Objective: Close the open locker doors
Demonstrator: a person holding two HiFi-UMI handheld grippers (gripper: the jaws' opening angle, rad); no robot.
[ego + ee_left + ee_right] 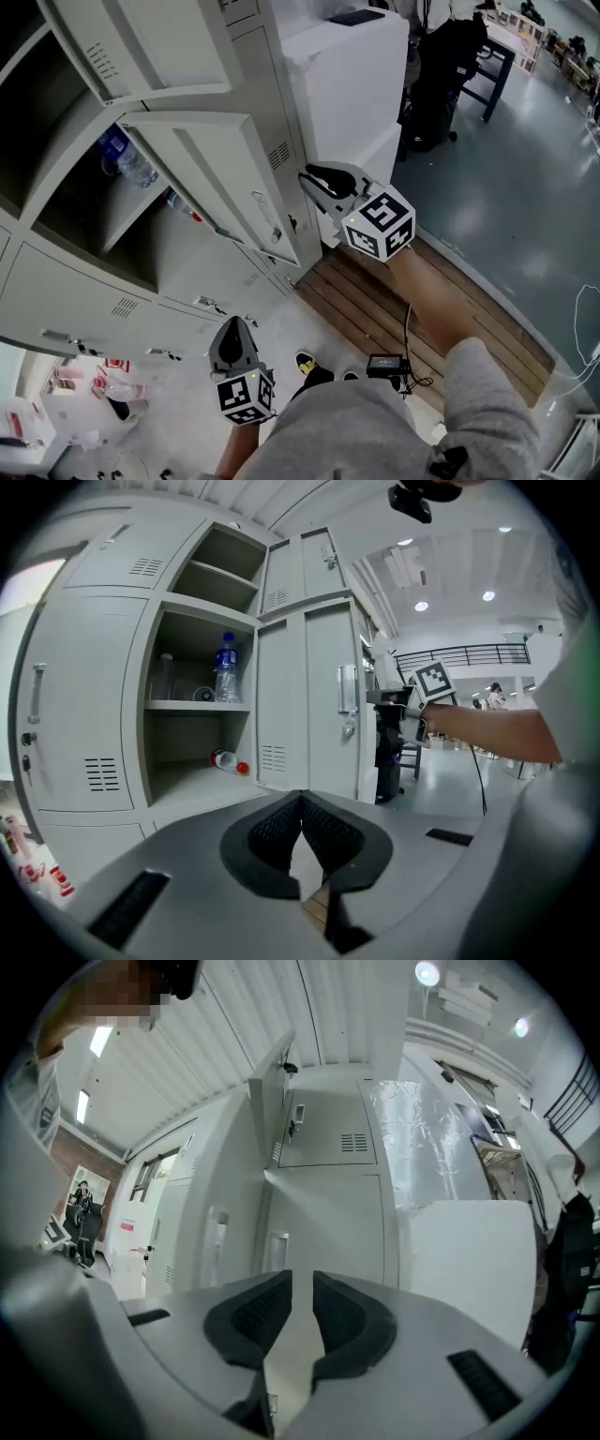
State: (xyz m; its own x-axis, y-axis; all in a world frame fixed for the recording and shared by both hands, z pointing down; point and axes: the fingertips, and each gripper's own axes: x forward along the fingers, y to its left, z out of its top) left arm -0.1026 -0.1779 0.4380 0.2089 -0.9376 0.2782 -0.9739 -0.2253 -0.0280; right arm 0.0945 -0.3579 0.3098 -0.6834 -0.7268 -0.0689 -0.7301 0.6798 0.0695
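**Item: open locker door** (214,173), grey metal with vent slots and a latch handle near its free edge. It is swung well out from its compartment in the grey locker bank.
- Contents of the compartment: an upright water bottle (125,157) on the shelf and a red-capped bottle (228,761) lying on its side below.

**Second open door** (141,42): one tier higher, also swung out.

**Lower lockers** (94,300): shut.

**Progress:** judged as barely begun. Both doors stand open and both are left to swing home and latch.

**Right gripper** (311,180): just beside the free edge of the middle door. Contact cannot be confirmed. Its fingers are slightly parted, with nothing between them.

**Left gripper** (234,330): low, well apart from both doors. Its fingers are clenched tip to tip and empty.

**Floor:**
- A slatted wooden platform (422,309) lies at the locker foot, carrying a small black device (384,363) with a cable.
- Beyond it is a glossy grey floor (506,187).

**Room:**
- A white cabinet (347,84) stands against the end of the locker bank.
- A dark table (492,52) and a chair are further back.
- The hall is open, with recessed ceiling lights and a railed balcony visible in the left gripper view.
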